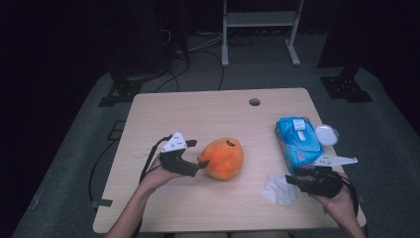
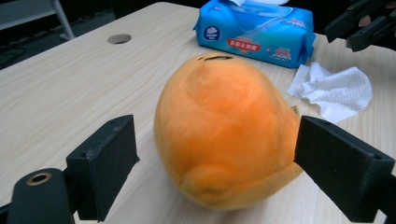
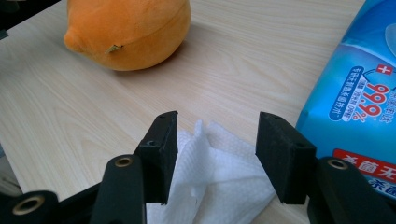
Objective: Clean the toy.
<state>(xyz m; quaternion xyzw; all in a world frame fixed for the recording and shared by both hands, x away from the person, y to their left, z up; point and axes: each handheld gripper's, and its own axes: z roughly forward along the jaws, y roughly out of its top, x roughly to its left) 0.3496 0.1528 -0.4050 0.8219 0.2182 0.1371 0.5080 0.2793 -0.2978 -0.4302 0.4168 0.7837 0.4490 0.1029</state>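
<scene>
Two tongs apart | left tongs (image 2: 212, 165) straddled orange plush toy (image 1: 224, 157) at mid-counter (image 1: 198, 109) | right tongs (image 3: 217, 149) hung open over crumpled white wipe (image 1: 280, 190) near front-right edge | blue wipes pack (image 1: 297, 140) beside right edge

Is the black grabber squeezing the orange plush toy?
No, in the left gripper view the left gripper has its jaws spread wide on either side of the orange plush toy, not pressing it.

I see a light wood-grain table (image 1: 198, 114) with a round hole (image 1: 254, 102) near its far edge, carrying an orange plush toy (image 1: 224, 158) at centre, a blue wet-wipe pack (image 1: 297, 141) to its right and a crumpled white wipe (image 1: 279, 190) just beside the pack.
</scene>
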